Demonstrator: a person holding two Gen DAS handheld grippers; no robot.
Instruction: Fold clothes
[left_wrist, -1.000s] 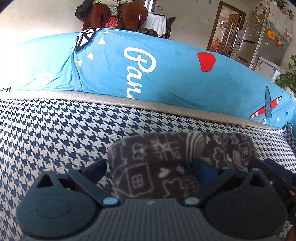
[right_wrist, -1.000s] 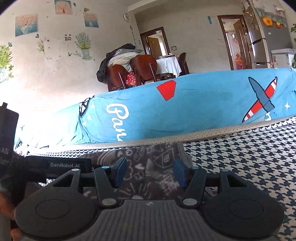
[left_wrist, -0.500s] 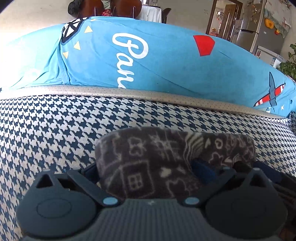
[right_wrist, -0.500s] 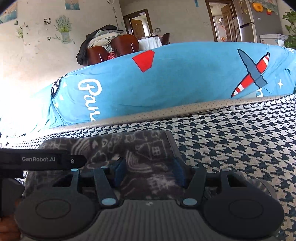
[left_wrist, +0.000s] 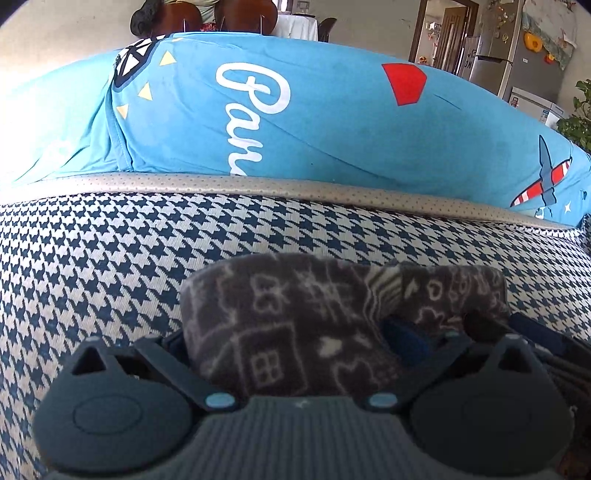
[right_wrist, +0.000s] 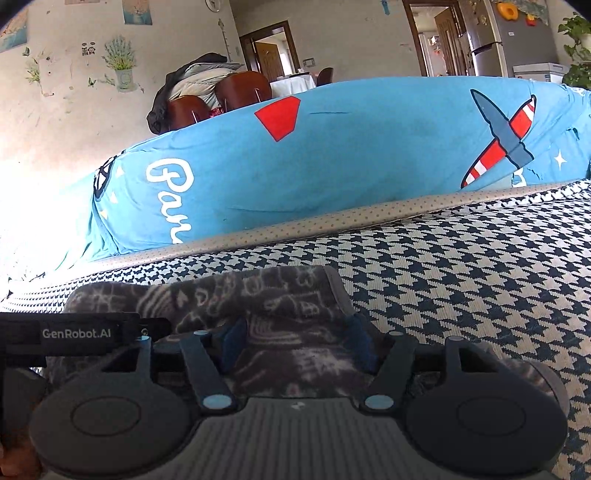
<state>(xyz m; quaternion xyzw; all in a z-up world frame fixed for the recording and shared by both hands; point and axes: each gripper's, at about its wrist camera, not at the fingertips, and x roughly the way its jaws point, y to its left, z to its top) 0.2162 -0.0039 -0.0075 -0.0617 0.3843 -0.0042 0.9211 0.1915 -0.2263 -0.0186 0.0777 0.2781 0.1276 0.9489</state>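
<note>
A dark grey fleece garment (left_wrist: 295, 325) with white doodle print lies folded on the houndstooth cushion (left_wrist: 110, 266). My left gripper (left_wrist: 291, 343) is low over its left part, fingers spread wide with the cloth bulging between them. My right gripper (right_wrist: 295, 343) is over the garment's right part (right_wrist: 280, 295), its blue pads (right_wrist: 232, 339) apart with cloth between them. The left gripper's body (right_wrist: 74, 334) shows at the left of the right wrist view. Both sets of fingertips are partly hidden by fabric.
A blue printed back cushion (left_wrist: 332, 118) runs behind the seat, edged by a beige piping strip (left_wrist: 332, 192). Beyond stand brown chairs (right_wrist: 221, 96), a doorway and a fridge (right_wrist: 517, 40). Houndstooth seat extends to the right (right_wrist: 480, 277).
Both grippers have moved forward and lower with the garment; it now lies flatter and further up the seat. The finger spread looks unchanged.
</note>
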